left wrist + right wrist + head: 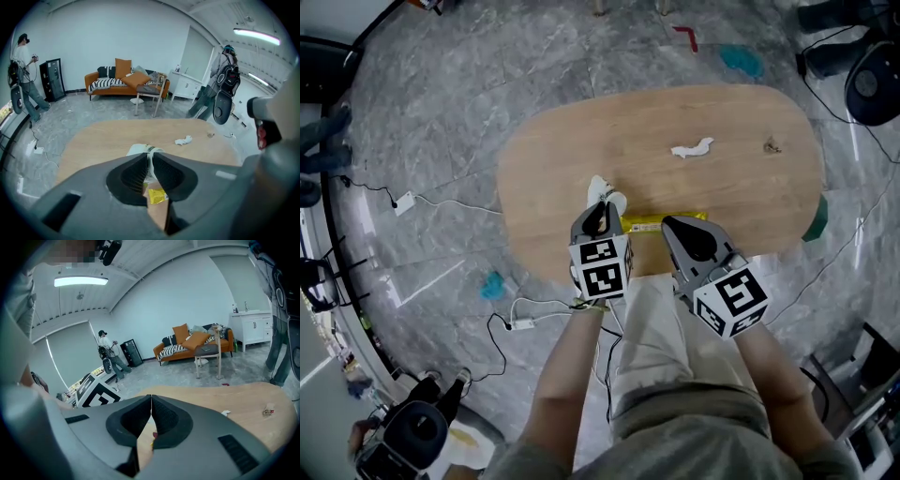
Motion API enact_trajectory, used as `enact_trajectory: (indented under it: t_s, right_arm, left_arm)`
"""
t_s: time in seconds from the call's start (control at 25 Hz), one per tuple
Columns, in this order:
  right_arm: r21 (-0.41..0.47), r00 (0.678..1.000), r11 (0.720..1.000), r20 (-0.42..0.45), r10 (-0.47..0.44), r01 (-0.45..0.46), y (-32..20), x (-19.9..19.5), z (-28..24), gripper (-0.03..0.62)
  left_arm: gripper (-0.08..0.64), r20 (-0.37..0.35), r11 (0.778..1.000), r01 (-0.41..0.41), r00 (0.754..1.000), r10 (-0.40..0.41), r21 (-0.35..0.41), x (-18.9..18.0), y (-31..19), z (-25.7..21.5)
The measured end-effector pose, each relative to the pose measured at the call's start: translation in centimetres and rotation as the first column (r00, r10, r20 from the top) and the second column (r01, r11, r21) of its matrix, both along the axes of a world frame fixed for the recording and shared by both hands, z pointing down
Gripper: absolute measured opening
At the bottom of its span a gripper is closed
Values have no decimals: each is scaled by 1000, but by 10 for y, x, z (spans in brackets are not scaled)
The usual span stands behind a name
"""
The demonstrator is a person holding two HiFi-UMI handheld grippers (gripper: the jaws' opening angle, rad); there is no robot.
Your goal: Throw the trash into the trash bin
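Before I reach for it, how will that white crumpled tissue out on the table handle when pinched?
Likely very light and floppy: the tissue lies crumpled and low on the table, one end twisted thin. It should squash under a pinch, not resist. Unlikely to roll; a push may just slide it on the smooth wood.

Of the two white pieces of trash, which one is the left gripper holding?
The white wad by the near edge of the table, clamped by the left gripper. The other, a crumpled tissue, lies free mid-table.
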State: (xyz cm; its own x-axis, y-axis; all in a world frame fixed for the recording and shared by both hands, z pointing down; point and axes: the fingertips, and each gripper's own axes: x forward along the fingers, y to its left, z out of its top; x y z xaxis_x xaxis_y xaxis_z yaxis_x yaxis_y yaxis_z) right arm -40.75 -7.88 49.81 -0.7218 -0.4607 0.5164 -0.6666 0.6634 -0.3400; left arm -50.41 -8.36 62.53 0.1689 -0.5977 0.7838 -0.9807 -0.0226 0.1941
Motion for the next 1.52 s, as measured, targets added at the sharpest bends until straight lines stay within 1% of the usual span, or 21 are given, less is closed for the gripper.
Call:
enact_trajectory:
  t_s: [0.48, 0.8, 1.08, 1.52]
  right_arm:
    - [39, 1000, 999, -6, -30, 30, 20, 9, -39, 9]
    - [81, 998, 995, -7, -58, 59, 36, 14, -66, 9]
    - [103, 997, 992, -10, -78, 78, 51, 20, -85, 9]
    - [138, 997, 987, 0, -79, 78, 88, 47, -114, 9]
  left_arm:
    - [51, -2, 999, 47, 999, -47, 19, 0, 28, -51]
    - [51, -7, 997, 69, 998, -69, 46, 5, 45, -83]
    - [51, -28, 994, 80, 997, -78, 72, 13, 62, -110]
    - [51, -51, 989, 83, 996, -77, 125, 37, 100, -154]
